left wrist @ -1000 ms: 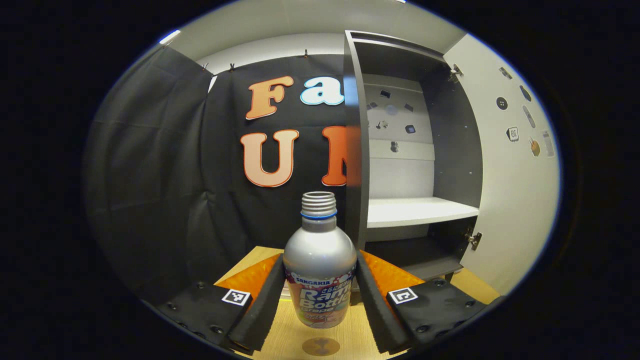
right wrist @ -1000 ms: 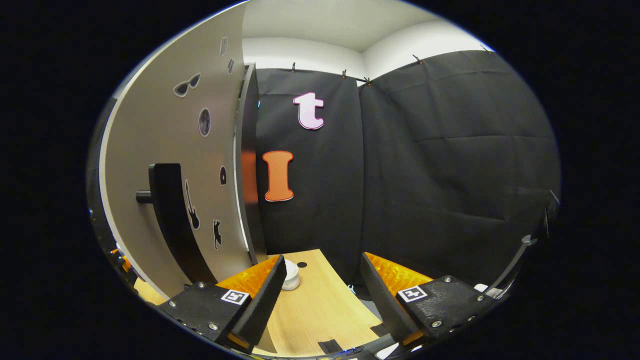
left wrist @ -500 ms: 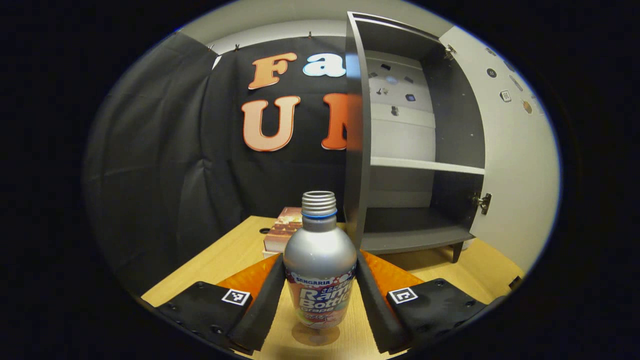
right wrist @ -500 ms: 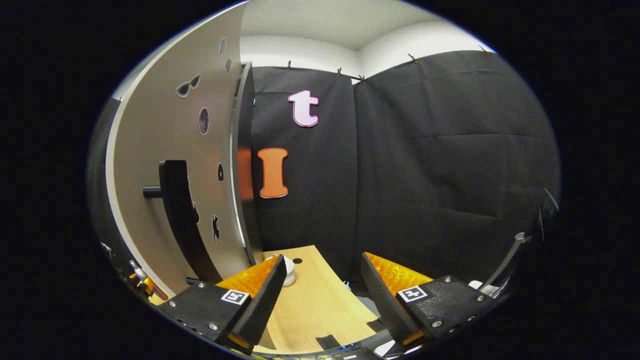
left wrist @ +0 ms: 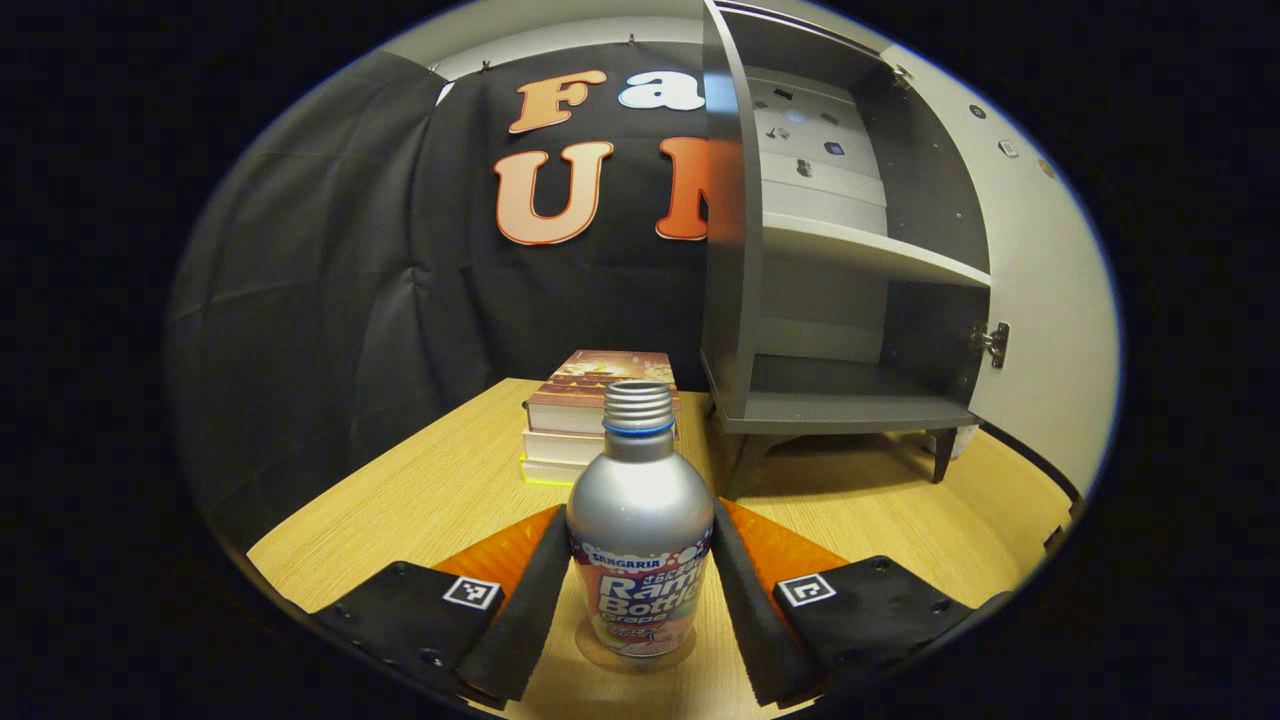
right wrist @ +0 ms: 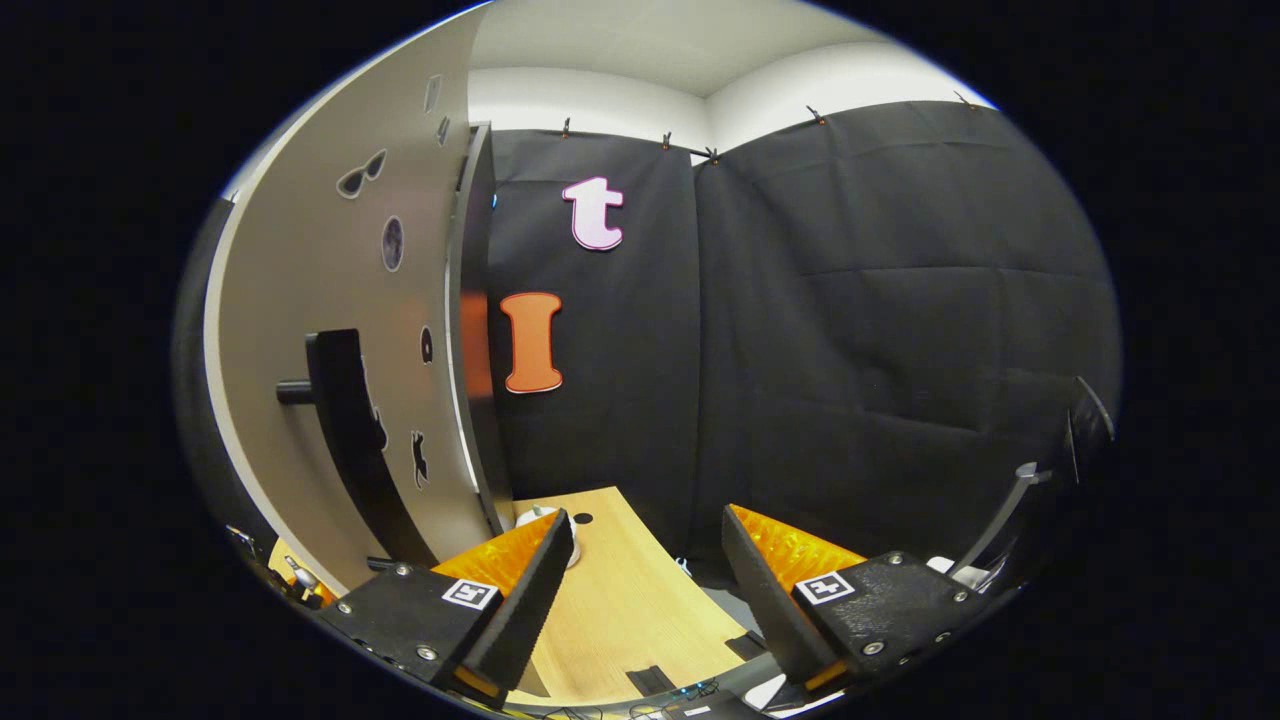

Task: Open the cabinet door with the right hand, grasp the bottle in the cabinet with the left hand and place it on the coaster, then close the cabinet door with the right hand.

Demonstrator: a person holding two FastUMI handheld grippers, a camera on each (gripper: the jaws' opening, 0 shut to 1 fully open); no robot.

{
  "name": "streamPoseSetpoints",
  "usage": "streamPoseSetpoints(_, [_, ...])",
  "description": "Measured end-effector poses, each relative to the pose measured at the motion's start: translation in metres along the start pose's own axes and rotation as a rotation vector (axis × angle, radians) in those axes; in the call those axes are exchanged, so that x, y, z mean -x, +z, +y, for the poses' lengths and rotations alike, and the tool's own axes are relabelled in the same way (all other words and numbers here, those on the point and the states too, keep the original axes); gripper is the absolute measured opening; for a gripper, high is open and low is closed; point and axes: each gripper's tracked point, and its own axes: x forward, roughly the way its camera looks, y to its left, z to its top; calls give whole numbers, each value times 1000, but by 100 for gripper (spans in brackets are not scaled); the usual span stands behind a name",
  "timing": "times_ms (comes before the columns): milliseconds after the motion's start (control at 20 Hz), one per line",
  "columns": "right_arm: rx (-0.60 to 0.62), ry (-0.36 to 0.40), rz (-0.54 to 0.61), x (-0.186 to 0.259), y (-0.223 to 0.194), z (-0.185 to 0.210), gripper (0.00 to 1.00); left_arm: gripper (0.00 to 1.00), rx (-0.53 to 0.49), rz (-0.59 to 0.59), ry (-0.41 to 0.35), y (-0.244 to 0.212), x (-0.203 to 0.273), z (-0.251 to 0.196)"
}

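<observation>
Two jaws, two jobs: my left gripper (left wrist: pixel 640 600) is clamped on the bottle (left wrist: pixel 640 530), both pads pressing its sides; my right gripper (right wrist: pixel 645 590) is spread wide with nothing between its fingers.
Change: a second ago the bottle hung well above the desk (left wrist: pixel 420 500) with the coaster (left wrist: pixel 625 662) a small disc far below its base; now the view has dropped, the desk fills the foreground, and the base sits on or just over the coaster's ring.
Bottle: upright, uncapped neck up, centred between my left fingers, in front of the stack of books (left wrist: pixel 590 415).
Coaster: a thin rim peeks out beneath the bottle; I cannot tell whether the base is fully touching.
Cabinet (left wrist: pixel 840 260): door (right wrist: pixel 330 330) swung open, shelves bare; the bottle is out.
Right side: I hover just beside the door's outer face, its dark handle (right wrist: pixel 345 440) near my left finger, and I have barely moved.
Meaning: placement looks nearly done; my judgement is that releasing the left jaws comes next, then pushing the door shut.
Risk: opening unevenly could tip the tall bottle off the coaster.
</observation>
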Motion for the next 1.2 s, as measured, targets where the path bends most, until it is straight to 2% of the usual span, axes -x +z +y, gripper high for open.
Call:
streamPoseSetpoints(250, [8,1,9,-2,-2,7,98,85,-21,-32,10,-3,3,0])
streamPoseSetpoints(300, [7,5,11,-2,-3,9,93,86,-21,-23,14,-6,3,-1])
streamPoseSetpoints(550, [3,12,8,-2,-4,11,93,89,-4,15,27,-16,11,-3])
streamPoseSetpoints(600, [0,14,10,-2,-5,10,93,88,7,21,32,-18,13,-3])
streamPoseSetpoints(700, [-3,21,8,1,-4,11,93,91,17,28,38,-19,16,-5])
streamPoseSetpoints(800, [6,31,-4,2,2,13,93,96,9,25,41,-15,19,-6])
streamPoseSetpoints(1200, [31,95,-16,-1,1,28,93,96,-63,-6,34,15,42,-15])
